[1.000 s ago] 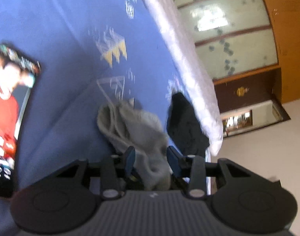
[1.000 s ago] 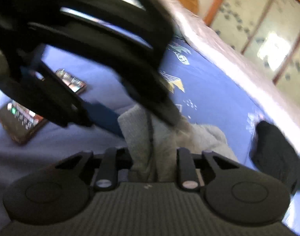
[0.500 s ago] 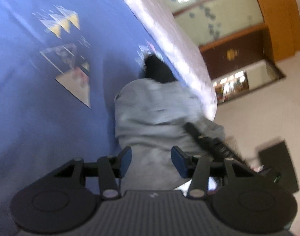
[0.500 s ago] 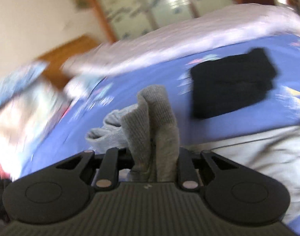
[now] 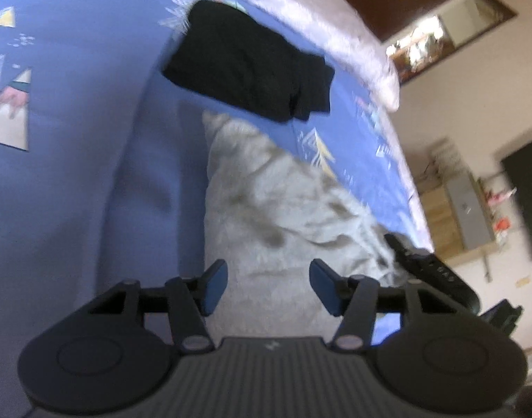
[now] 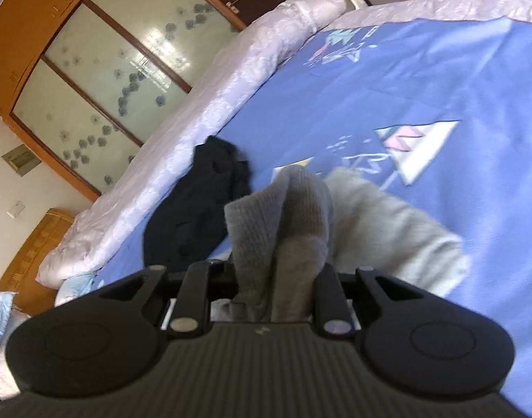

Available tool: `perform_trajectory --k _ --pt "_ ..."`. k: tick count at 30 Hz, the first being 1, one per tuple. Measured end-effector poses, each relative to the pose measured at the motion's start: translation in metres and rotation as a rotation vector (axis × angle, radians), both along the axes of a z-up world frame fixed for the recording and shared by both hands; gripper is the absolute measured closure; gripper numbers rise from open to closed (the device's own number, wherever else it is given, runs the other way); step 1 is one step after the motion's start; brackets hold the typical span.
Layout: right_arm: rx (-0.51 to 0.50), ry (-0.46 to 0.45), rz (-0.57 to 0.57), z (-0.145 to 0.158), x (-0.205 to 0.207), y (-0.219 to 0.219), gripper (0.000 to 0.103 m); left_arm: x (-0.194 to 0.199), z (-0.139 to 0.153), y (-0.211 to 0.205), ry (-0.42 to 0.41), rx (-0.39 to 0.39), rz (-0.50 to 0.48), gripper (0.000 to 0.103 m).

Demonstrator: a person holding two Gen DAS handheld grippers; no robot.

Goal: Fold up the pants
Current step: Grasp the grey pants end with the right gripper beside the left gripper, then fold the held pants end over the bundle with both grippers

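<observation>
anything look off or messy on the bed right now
The grey knit pants lie crumpled on the blue patterned bedsheet, one ribbed end bunched in the shut right hand-held gripper. The folded black garment looks tidy.

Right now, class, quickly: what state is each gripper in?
Left gripper: open, empty, above the grey pants.
Right gripper: shut on a bunched ribbed edge of the grey pants.
</observation>
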State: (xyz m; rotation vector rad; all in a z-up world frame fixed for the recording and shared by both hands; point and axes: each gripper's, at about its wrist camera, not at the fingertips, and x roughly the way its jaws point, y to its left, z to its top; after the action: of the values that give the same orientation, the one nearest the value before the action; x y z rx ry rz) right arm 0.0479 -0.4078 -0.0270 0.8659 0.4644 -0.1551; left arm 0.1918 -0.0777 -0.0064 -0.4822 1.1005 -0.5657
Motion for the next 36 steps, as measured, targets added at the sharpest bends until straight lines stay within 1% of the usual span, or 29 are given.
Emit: perform_trajectory --k 3,4,6,7,8,9,10,11,12,13,14,16,17,18,20,21,22,23,24,25,27,28,30,31,32,33,34,35,36 --pt "0.015 -0.045 0.004 0.001 -0.007 -0.015 0.080 -0.002 -0.006 -0.016 0.006 0.047 -0.023 0.048" --pt "0.003 -0.079 0.017 0.005 -0.010 -0.015 0.080 -0.004 -0.008 -0.020 0.004 0.063 -0.028 0.047" --pt "-0.096 -0.169 0.058 0.017 -0.010 -0.010 0.080 -0.003 -0.013 -0.025 0.006 0.093 -0.033 0.044" --pt "-0.174 -0.213 0.084 0.025 -0.014 -0.003 0.079 -0.001 -0.016 -0.026 0.013 0.111 -0.032 0.043" --pt "-0.238 -0.229 0.101 0.027 -0.012 -0.001 0.079 0.002 -0.020 -0.028 0.023 0.128 -0.030 0.043" --pt "-0.302 -0.214 0.109 0.026 -0.010 0.003 0.079 0.003 -0.024 -0.029 0.036 0.143 -0.027 0.043" --pt "-0.325 -0.159 0.101 0.019 -0.004 0.001 0.079 0.004 -0.028 -0.029 0.051 0.155 -0.024 0.042" --pt "-0.301 -0.082 0.082 0.007 0.002 -0.004 0.078 0.005 -0.032 -0.030 0.065 0.163 -0.024 0.039" --pt "-0.245 -0.001 0.062 -0.006 0.007 -0.013 0.078 0.005 -0.035 -0.031 0.080 0.169 -0.030 0.037" --pt "-0.171 0.056 0.043 -0.020 0.008 -0.021 0.077 0.005 -0.039 -0.033 0.090 0.182 -0.041 0.037" --pt "-0.091 0.074 0.034 -0.032 0.004 -0.028 0.073 0.003 -0.042 -0.035 0.094 0.200 -0.051 0.037" --pt "0.011 0.067 0.033 -0.043 -0.007 -0.036 0.065 0.000 -0.047 -0.039 0.090 0.230 -0.066 0.037" --pt "0.048 0.059 0.044 -0.044 -0.011 -0.039 0.056 -0.001 -0.047 -0.040 0.081 0.236 -0.070 0.037" --pt "0.069 0.048 0.047 -0.043 -0.015 -0.043 0.052 -0.003 -0.047 -0.040 0.072 0.241 -0.074 0.037" --pt "0.075 0.038 0.003 -0.037 -0.025 -0.050 0.047 -0.003 -0.046 -0.041 0.065 0.252 -0.080 0.038" --pt "0.065 0.032 -0.047 -0.032 -0.030 -0.055 0.044 -0.004 -0.046 -0.041 0.060 0.261 -0.082 0.039" --pt "0.047 0.030 -0.115 -0.025 -0.037 -0.059 0.044 -0.006 -0.044 -0.041 0.051 0.271 -0.087 0.040" --pt "0.029 0.028 -0.155 -0.020 -0.039 -0.062 0.042 -0.008 -0.044 -0.041 0.040 0.281 -0.092 0.040" --pt "0.001 0.013 -0.166 -0.010 -0.040 -0.063 0.042 -0.010 -0.043 -0.042 0.030 0.289 -0.097 0.040" --pt "-0.024 -0.002 -0.151 -0.003 -0.037 -0.065 0.042 -0.012 -0.043 -0.043 0.019 0.299 -0.102 0.040" --pt "-0.114 -0.023 -0.073 0.017 -0.020 -0.060 0.042 -0.015 -0.041 -0.047 0.003 0.316 -0.110 0.040" --pt "-0.178 -0.013 -0.005 0.026 -0.004 -0.054 0.042 -0.016 -0.041 -0.048 0.000 0.321 -0.112 0.040" --pt "-0.281 0.060 0.107 0.028 0.027 -0.044 0.043 -0.017 -0.040 -0.046 0.003 0.323 -0.112 0.040" --pt "-0.312 0.113 0.153 0.024 0.044 -0.041 0.043 -0.014 -0.040 -0.049 0.007 0.322 -0.111 0.040" --pt "-0.316 0.168 0.192 0.017 0.061 -0.038 0.044 -0.014 -0.039 -0.049 0.012 0.320 -0.111 0.040" --pt "-0.300 0.197 0.225 0.010 0.069 -0.037 0.047 -0.012 -0.039 -0.050 0.015 0.319 -0.110 0.040" --pt "-0.273 0.221 0.271 0.002 0.077 -0.034 0.054 -0.012 -0.040 -0.051 0.016 0.320 -0.111 0.040" --pt "-0.292 0.235 0.287 0.000 0.081 -0.029 0.068 -0.011 -0.040 -0.052 0.015 0.321 -0.112 0.040" --pt "-0.327 0.218 0.293 0.002 0.080 -0.023 0.079 -0.011 -0.040 -0.053 0.012 0.323 -0.115 0.040"
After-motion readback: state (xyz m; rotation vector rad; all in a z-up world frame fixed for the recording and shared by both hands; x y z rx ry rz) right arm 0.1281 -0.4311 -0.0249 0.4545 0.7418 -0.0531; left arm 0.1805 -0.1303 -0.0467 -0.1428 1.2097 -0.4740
